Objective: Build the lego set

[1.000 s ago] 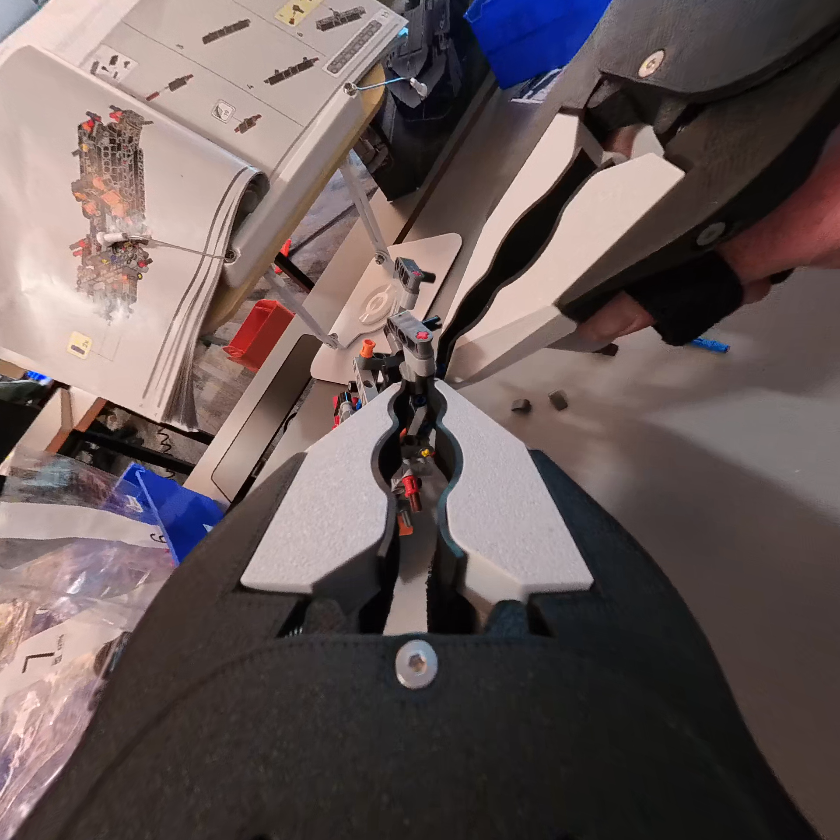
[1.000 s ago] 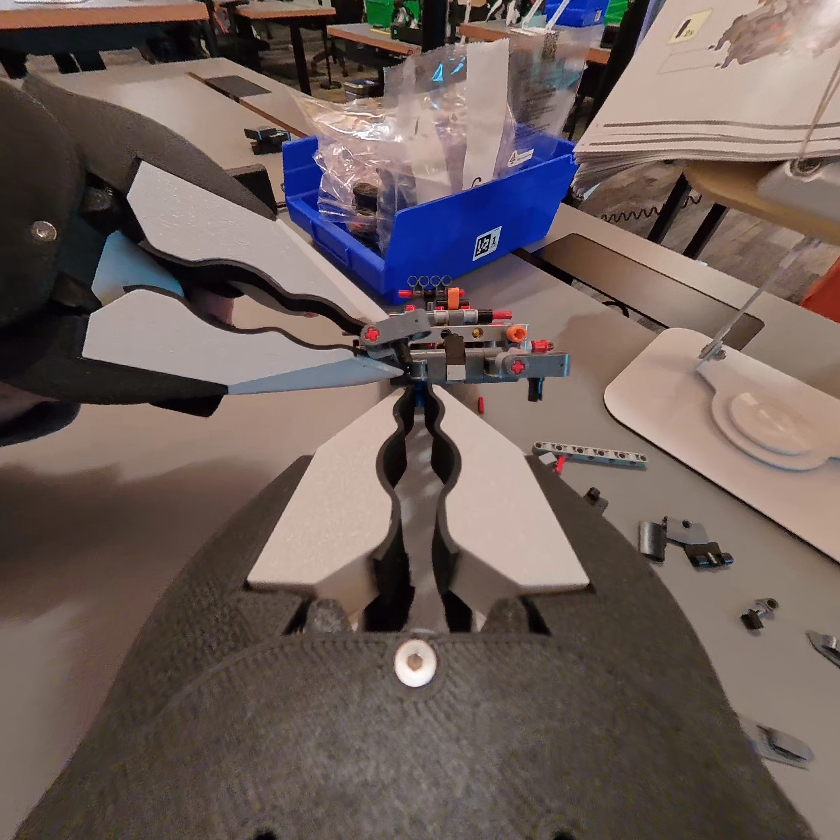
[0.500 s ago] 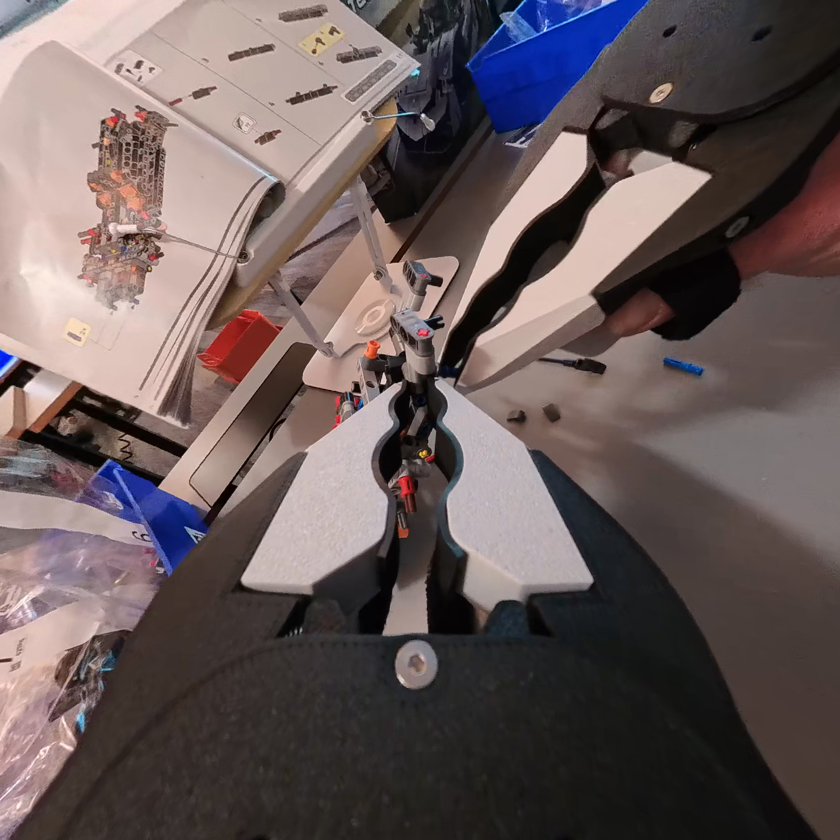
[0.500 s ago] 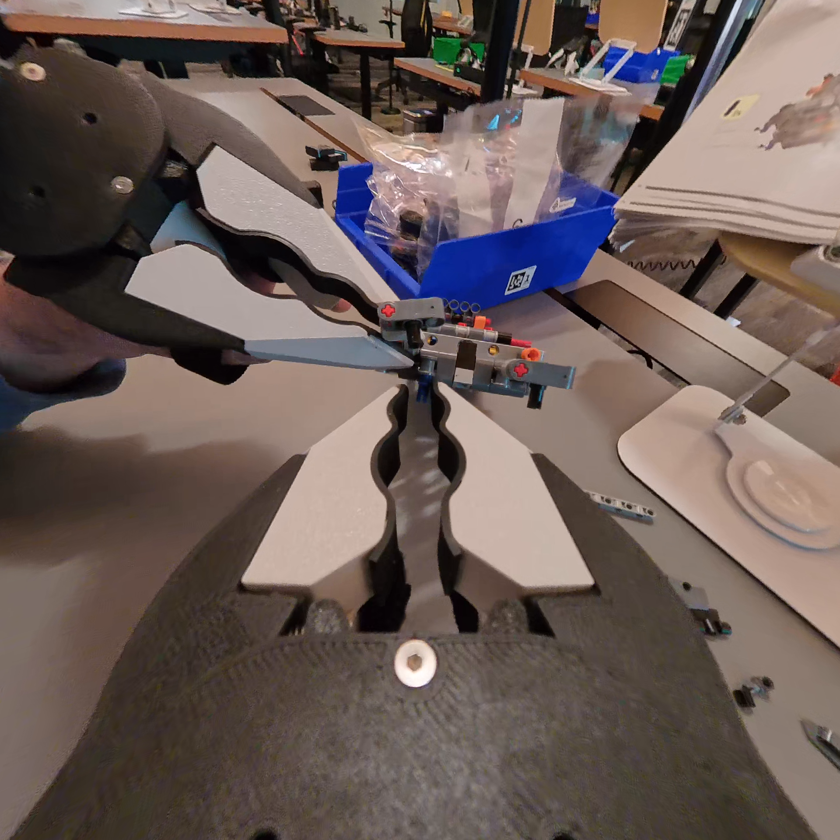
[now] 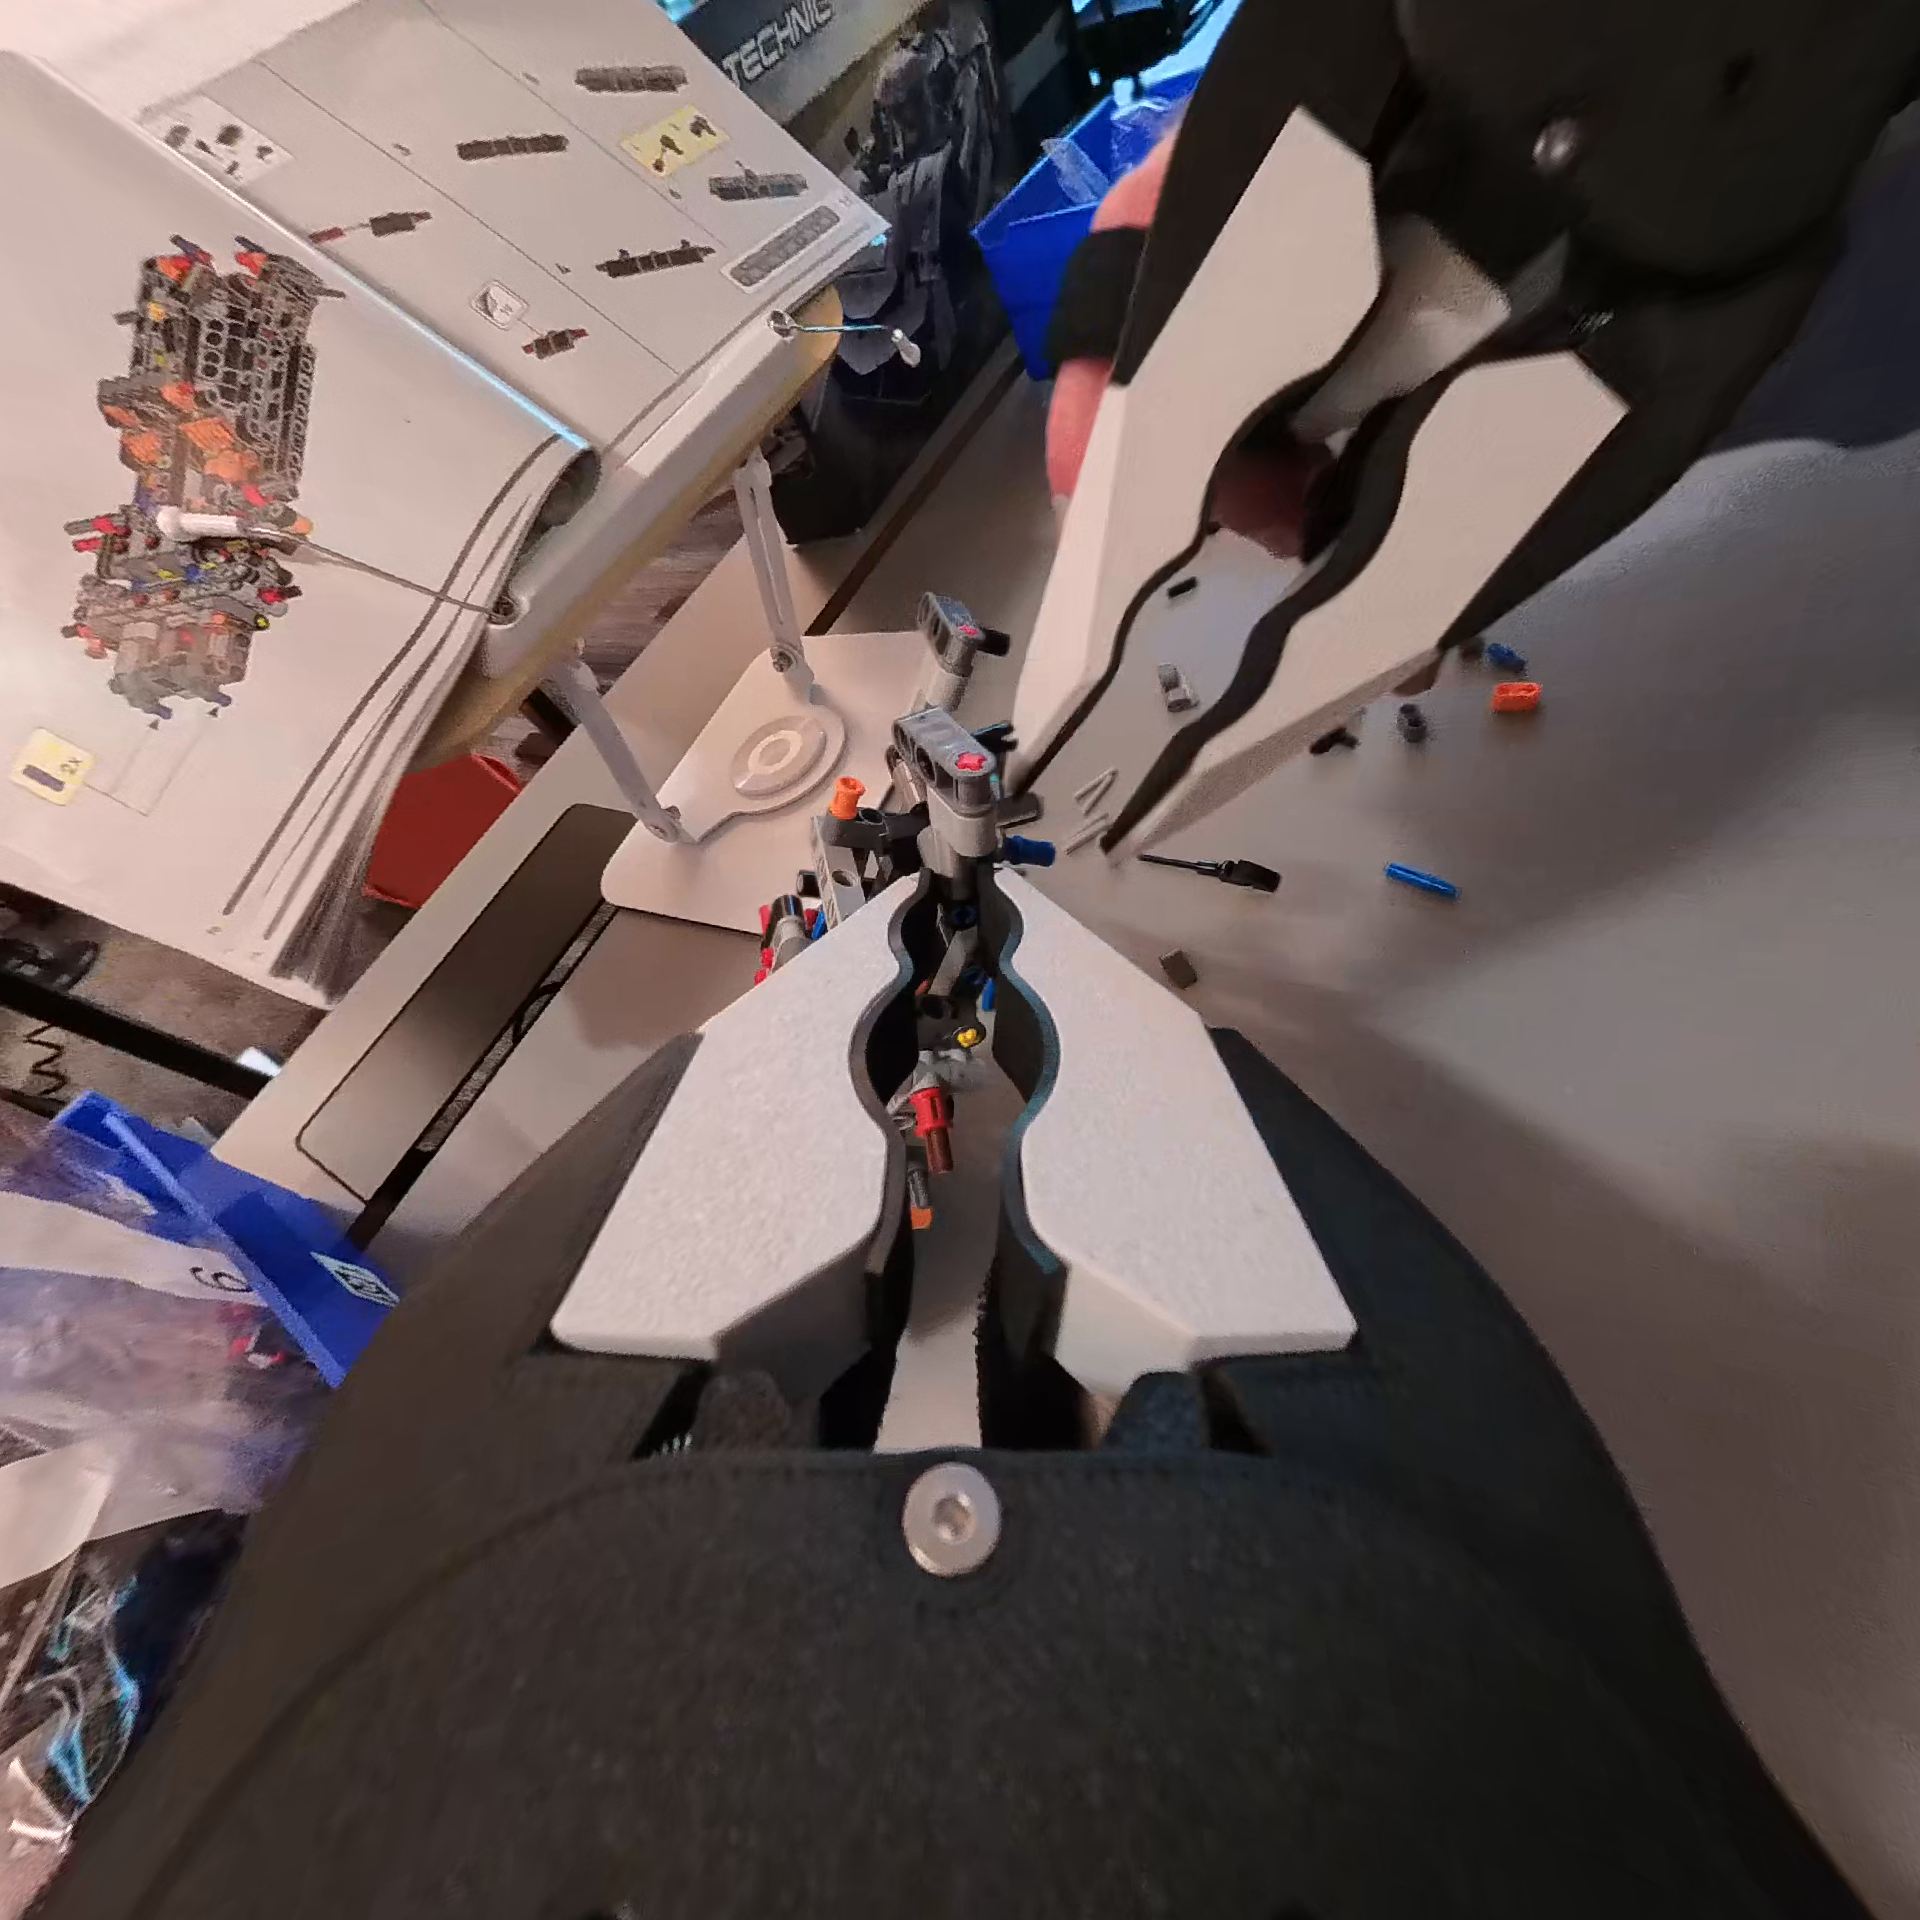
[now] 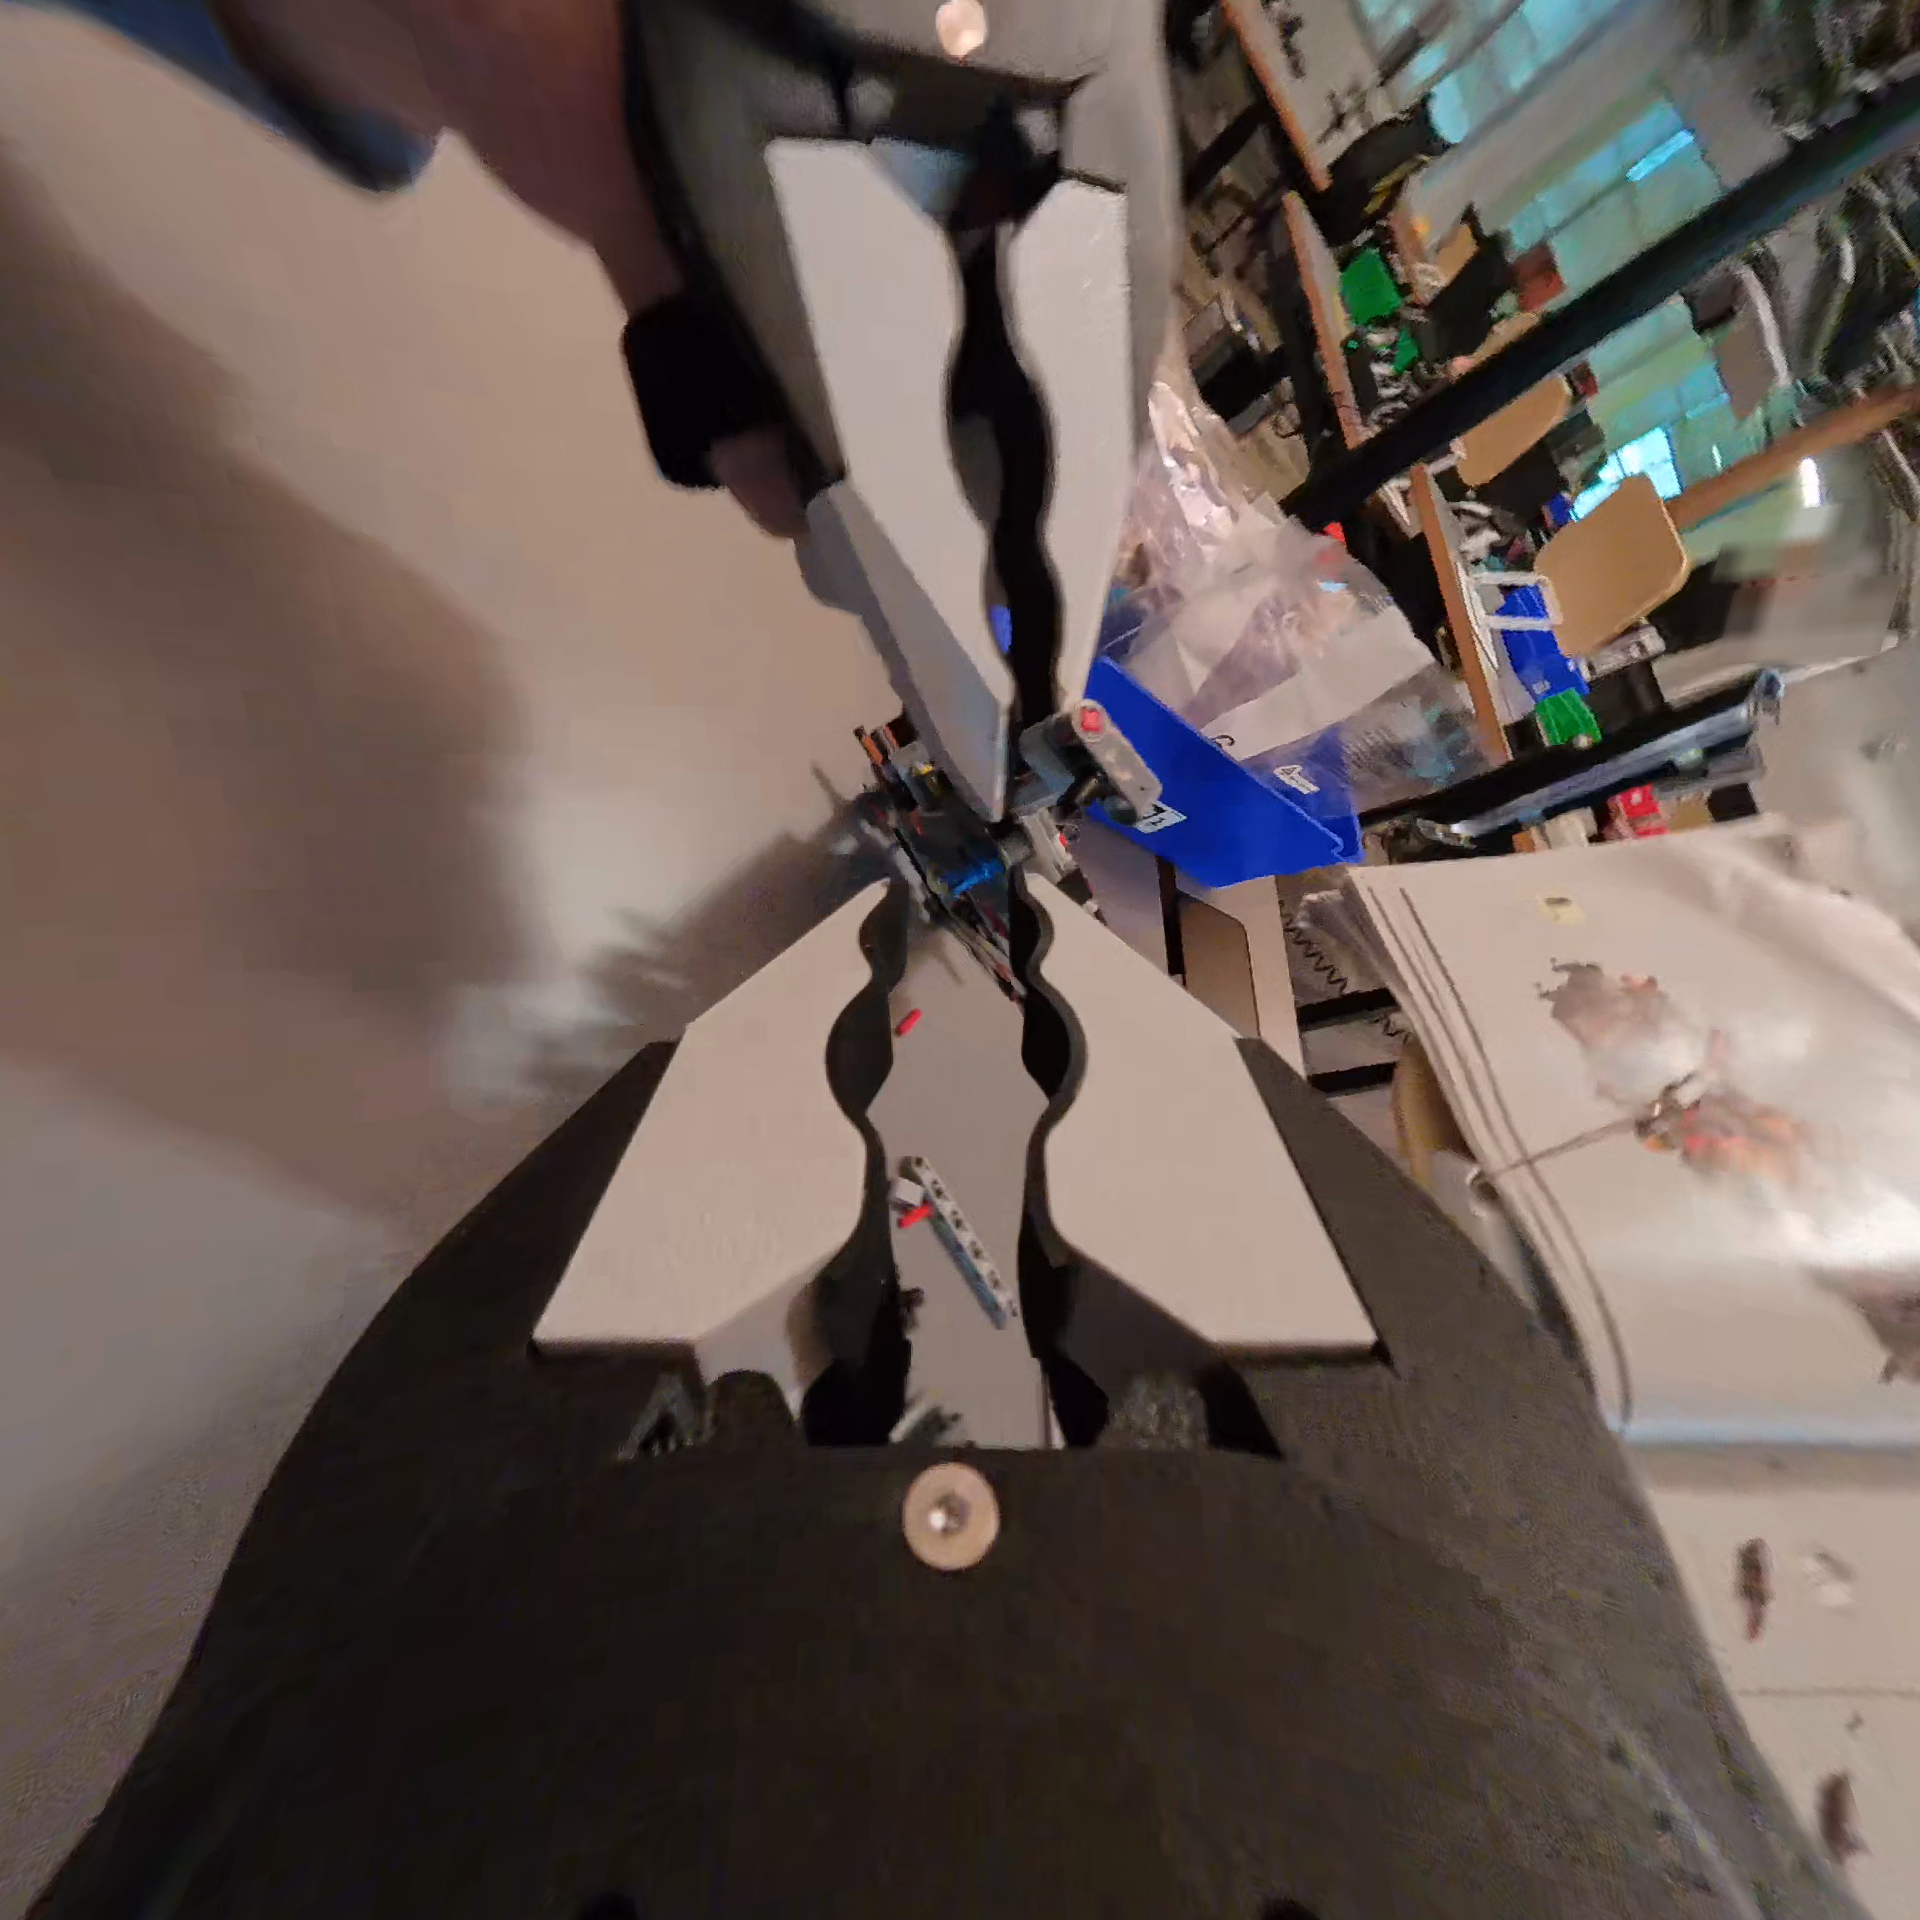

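One lego assembly (image 5: 940,821) is pinched by the narrowly parted left gripper (image 5: 954,883); the right gripper (image 6: 961,883), slightly spread, is touched against it.

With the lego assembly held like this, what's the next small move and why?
Probably nudge the right gripper toward the blue pin and pinch it; the left gripper is clamped on the assembly, and the right's tips sit apart beside that pin.

Printed lettering on dark box (image 5: 831,62), booklet (image 5: 260,416).

Grey table (image 5: 1662,1091): loose lego pieces (image 5: 1418,881), white stand base (image 5: 717,821), blue bin (image 6: 1216,800).
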